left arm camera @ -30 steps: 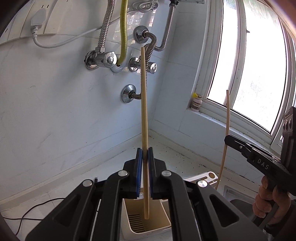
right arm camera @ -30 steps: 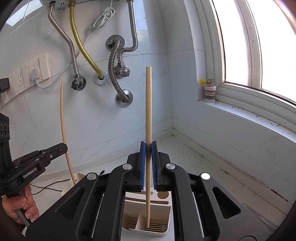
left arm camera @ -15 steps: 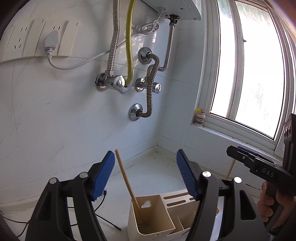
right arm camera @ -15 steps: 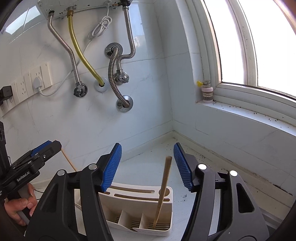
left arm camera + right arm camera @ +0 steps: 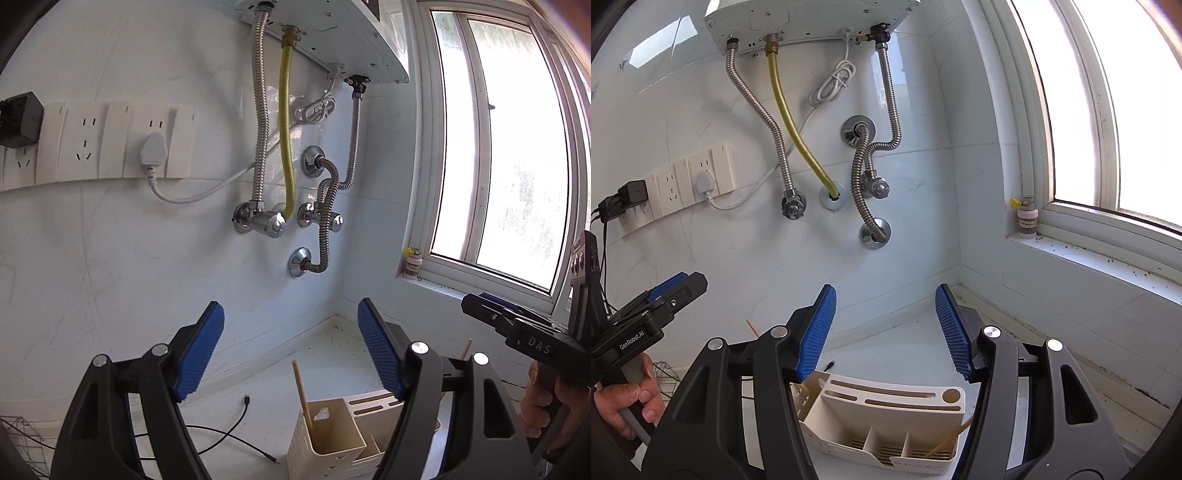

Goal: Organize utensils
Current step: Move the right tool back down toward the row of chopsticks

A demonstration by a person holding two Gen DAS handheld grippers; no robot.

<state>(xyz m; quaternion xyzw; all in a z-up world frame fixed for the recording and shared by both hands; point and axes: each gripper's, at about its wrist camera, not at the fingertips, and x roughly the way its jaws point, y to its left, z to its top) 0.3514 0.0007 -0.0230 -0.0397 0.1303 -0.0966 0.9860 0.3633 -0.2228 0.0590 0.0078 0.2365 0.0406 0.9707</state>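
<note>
With both chopsticks dropped in the cream holder, left gripper fingers are spreading, right gripper fingers apart, empty; lift straight clear.

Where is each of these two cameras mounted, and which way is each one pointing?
Left wrist view: on the left gripper, facing the tiled wall and window; its blue-padded fingers are opening, empty; the right gripper and hand show at right.
Right wrist view: on the right gripper, facing the same corner; fingers apart, empty; the left gripper at left.
Both share the cream plastic utensil holder holding wooden chopsticks, and the yellow braided hose.
</note>
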